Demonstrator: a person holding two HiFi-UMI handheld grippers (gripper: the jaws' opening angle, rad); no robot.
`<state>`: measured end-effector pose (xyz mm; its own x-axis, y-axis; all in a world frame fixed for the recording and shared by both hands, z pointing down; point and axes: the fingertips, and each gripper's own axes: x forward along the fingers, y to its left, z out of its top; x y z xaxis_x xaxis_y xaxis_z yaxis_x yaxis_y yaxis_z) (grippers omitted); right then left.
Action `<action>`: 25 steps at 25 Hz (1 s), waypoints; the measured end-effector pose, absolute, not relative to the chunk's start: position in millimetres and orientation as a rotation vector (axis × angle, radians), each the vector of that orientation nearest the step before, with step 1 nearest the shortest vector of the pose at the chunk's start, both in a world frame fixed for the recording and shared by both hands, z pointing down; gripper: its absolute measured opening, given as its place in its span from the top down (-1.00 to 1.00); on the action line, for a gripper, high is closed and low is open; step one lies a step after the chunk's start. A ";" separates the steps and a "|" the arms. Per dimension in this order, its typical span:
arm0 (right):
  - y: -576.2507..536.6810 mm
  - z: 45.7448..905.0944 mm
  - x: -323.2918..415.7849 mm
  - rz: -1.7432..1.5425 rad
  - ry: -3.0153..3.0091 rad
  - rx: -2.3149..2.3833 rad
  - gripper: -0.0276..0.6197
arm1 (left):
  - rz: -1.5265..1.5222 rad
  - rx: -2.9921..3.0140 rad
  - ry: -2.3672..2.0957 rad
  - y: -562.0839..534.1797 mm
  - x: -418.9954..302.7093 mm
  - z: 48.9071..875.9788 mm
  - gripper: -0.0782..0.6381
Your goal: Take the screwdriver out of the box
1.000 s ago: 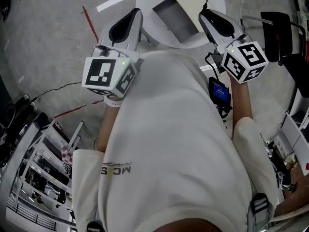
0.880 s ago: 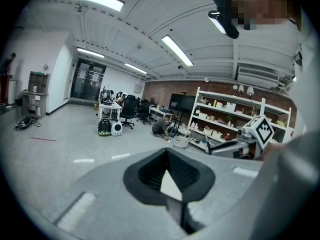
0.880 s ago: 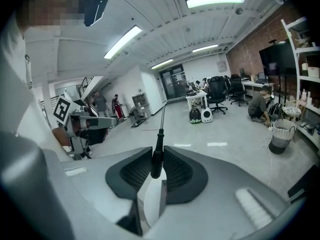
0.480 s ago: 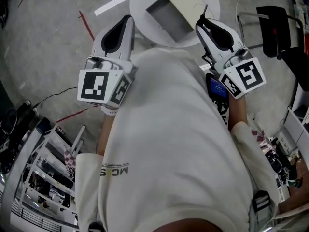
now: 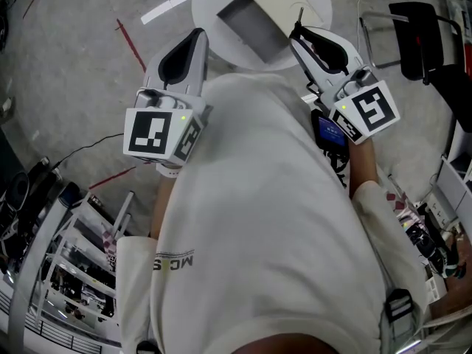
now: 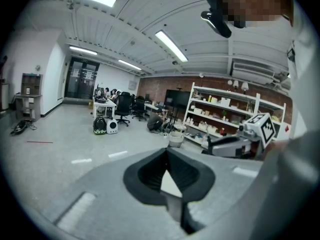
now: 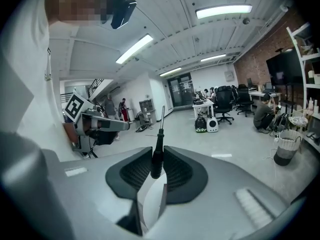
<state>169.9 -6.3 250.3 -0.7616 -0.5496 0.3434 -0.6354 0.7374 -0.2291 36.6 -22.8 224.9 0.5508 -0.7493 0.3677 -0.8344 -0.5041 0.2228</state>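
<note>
Workshop floor beyond, right gripper (image 7: 156, 160) clenches the screwdriver (image 7: 159, 140) handle, apparently out of the box (image 5: 259, 15); left gripper (image 6: 167, 159) closed, empty

Screwdriver (image 7: 157, 151): handle recorded as matt black plastic, shaft as bright bare metal. Shells of the right gripper (image 7: 156, 156) and left gripper (image 6: 167, 156) are noted as smooth, pale grey, matt plastic. The pads (image 7: 180, 171) are black and finely ribbed, possibly rubber. Box (image 5: 254, 24): dull grey inside, lid cream and smooth. Table (image 5: 214, 2): smooth white finish. Shirt (image 5: 265, 220): cream cloth, matt. Floor (image 5: 74, 65): grey, speckled, faintly glossy.
</note>
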 end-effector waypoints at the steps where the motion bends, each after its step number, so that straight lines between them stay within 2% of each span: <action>1: -7.9 251.1 169.7 0.496 -2.686 0.935 0.70 | 0.324 2.420 -1.289 -23.4 37.4 226.0 0.78; 25: -3.9 250.5 153.8 0.474 -2.693 0.910 0.70 | 0.332 2.427 -1.271 -11.1 35.3 230.2 0.78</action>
<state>153.8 -3.9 250.5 -0.7704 -0.5379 0.3421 -0.6225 0.7507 -0.2215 35.3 -11.1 230.2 0.5632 -0.7361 0.3753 -0.8257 -0.5191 0.2210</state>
